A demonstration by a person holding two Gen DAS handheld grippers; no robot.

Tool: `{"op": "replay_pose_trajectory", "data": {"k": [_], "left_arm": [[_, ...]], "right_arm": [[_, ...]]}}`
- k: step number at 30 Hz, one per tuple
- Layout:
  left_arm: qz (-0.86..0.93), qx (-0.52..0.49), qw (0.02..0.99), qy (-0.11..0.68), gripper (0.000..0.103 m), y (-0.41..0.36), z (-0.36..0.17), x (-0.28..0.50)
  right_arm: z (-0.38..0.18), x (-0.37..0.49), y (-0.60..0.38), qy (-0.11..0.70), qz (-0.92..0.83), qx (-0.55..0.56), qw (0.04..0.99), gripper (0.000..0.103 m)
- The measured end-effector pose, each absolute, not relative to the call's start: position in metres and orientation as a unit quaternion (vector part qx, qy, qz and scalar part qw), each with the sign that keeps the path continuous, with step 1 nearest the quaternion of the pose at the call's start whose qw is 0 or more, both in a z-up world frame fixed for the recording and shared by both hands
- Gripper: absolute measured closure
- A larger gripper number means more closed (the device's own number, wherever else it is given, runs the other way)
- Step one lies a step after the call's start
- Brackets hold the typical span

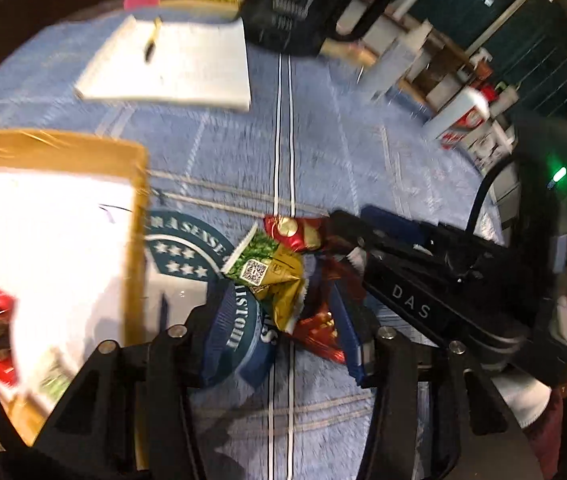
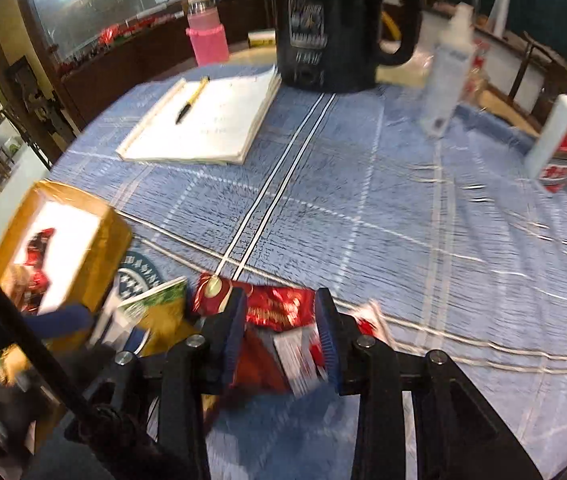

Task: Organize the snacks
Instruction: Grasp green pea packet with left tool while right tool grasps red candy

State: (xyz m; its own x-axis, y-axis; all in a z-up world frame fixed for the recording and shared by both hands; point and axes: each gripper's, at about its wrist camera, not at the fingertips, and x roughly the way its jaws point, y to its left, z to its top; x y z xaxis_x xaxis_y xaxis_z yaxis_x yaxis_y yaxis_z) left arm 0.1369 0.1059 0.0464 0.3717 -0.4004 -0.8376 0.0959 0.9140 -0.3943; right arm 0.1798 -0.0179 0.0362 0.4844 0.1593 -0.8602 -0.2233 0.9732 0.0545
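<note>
Snack packets at the near edge of a round table, one under each gripper.

Left to right: gold-rimmed box (image 2: 63,240) with red packets inside, at the table's left edge; left gripper (image 1: 279,320), jaws clenched on a green-and-gold snack packet (image 1: 271,276); right gripper (image 2: 281,336), jaws grasping a red snack packet (image 2: 275,310) that lies on the blue checked tablecloth (image 2: 363,200). Far side: open notebook (image 2: 207,124) with pen (image 2: 191,100), pink bottle (image 2: 207,36), black jug (image 2: 323,24); right edge, red-and-white carton (image 2: 563,144).
</note>
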Motion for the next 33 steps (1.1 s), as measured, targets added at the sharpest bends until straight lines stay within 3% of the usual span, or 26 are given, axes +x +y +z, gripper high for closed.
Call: {"op": "replay_pose_trajectory", "data": {"k": [5, 7, 9, 17, 23, 25, 27, 33], "left_arm": [[-0.152, -0.146, 0.811, 0.546, 0.067, 0.104, 0.034, 0.139], [-0.161, -0.14, 0.807, 0.55, 0.078, 0.099, 0.035, 0.132], [-0.163, -0.137, 0.806, 0.552, 0.079, 0.096, 0.034, 0.122], [-0.199, -0.097, 0.802, 0.555, 0.081, 0.076, 0.033, 0.047], [-0.223, -0.096, 0.822, 0.515, 0.076, 0.083, 0.057, -0.03], [-0.219, -0.12, 0.836, 0.489, 0.06, 0.098, 0.068, -0.051], [-0.203, -0.139, 0.854, 0.459, 0.049, 0.112, 0.077, -0.068], [-0.164, -0.179, 0.88, 0.409, 0.043, 0.137, 0.086, -0.09]], "right_arm": [[0.025, 0.18, -0.023, 0.498, 0.118, -0.014, 0.859, 0.084], [0.022, 0.179, -0.021, 0.504, 0.122, -0.013, 0.855, 0.089], [0.022, 0.167, -0.02, 0.512, 0.127, -0.012, 0.849, 0.095], [0.012, 0.089, -0.032, 0.551, 0.156, -0.004, 0.82, 0.095], [0.027, 0.007, -0.065, 0.519, 0.17, 0.032, 0.837, 0.094], [0.042, -0.014, -0.084, 0.485, 0.155, 0.054, 0.859, 0.088], [0.051, -0.034, -0.1, 0.459, 0.138, 0.081, 0.874, 0.069], [0.036, -0.057, -0.079, 0.469, 0.157, 0.107, 0.863, 0.06]]}}
